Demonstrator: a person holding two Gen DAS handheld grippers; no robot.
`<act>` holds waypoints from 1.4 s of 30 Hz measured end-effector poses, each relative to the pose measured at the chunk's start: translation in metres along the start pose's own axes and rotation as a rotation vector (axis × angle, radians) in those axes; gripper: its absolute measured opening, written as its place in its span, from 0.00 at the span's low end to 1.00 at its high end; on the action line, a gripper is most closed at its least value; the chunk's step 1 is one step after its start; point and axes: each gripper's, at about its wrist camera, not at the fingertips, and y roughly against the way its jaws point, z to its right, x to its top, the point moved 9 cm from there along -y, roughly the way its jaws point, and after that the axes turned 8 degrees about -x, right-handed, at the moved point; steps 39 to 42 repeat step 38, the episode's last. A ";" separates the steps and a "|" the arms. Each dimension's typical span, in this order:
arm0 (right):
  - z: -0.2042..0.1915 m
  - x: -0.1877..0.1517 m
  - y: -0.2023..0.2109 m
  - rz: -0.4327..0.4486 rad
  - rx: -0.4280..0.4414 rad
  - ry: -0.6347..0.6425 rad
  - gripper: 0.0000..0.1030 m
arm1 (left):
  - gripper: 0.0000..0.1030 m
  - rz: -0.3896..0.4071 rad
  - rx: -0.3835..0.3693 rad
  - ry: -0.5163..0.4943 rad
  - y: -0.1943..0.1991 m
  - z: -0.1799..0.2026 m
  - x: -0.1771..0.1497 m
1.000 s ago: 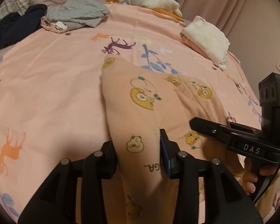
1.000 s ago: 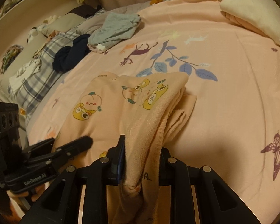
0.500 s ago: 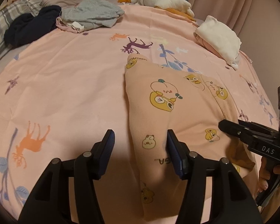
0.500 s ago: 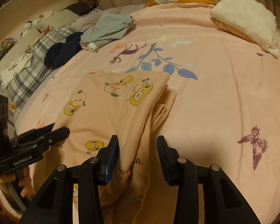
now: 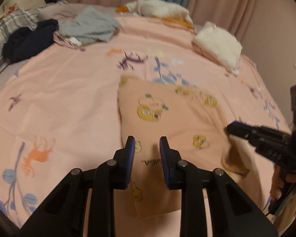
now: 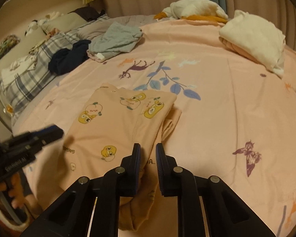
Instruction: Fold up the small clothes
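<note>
Released soft peach garment (image 6: 116, 130) now flat; both jaw pairs narrowed, empty, apart.

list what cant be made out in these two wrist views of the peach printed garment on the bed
- Peach cartoon-print garment: near end hidden under the right claw, right wrist view.
- Its lettering: blurred and partly covered by the left claw, left wrist view.
- Right-hand layers: tucked under the top fold.
- Clothing type: undeterminable while folded.
</note>
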 end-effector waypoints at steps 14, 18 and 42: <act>0.007 -0.015 0.006 -0.052 -0.008 -0.075 0.18 | 0.98 0.014 0.066 -0.004 0.015 0.008 0.001; 0.007 -0.009 0.033 0.001 0.002 -0.091 0.18 | 1.00 0.060 0.038 -0.031 0.035 0.022 0.009; 0.015 -0.012 0.035 -0.011 -0.035 -0.140 0.18 | 1.00 0.026 0.060 -0.044 0.030 0.027 0.001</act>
